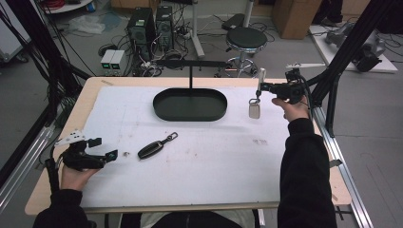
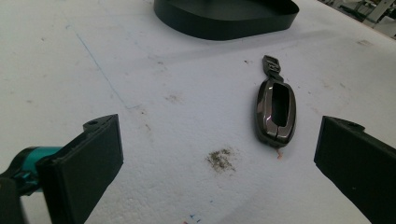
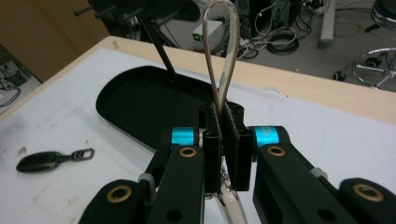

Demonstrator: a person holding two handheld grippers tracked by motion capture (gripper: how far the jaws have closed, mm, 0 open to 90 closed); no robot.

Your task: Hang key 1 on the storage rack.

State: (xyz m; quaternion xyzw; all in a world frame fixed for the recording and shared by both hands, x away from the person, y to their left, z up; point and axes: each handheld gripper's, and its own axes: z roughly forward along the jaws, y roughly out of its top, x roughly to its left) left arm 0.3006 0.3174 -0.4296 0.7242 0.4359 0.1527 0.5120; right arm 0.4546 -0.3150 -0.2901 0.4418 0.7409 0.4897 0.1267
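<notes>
The left tool (image 1: pixel 102 149) rests low on the white-covered desk (image 1: pixel 214 166), its flat black jaws spread wide with nothing between them. Just to its right lies a glossy dark car key fob (image 1: pixel 150 150), slim and oval, with a small metal clasp at its far end. Beyond stands an oval black tray (image 1: pixel 190 105) bearing a thin upright T-shaped stand (image 1: pixel 191 64). At the right, the right tool (image 1: pixel 259 88) is lifted above the desk, jaws pressed together on a clear loop (image 3: pixel 223 51), from which a small silvery tag (image 1: pixel 254 110) hangs.
</notes>
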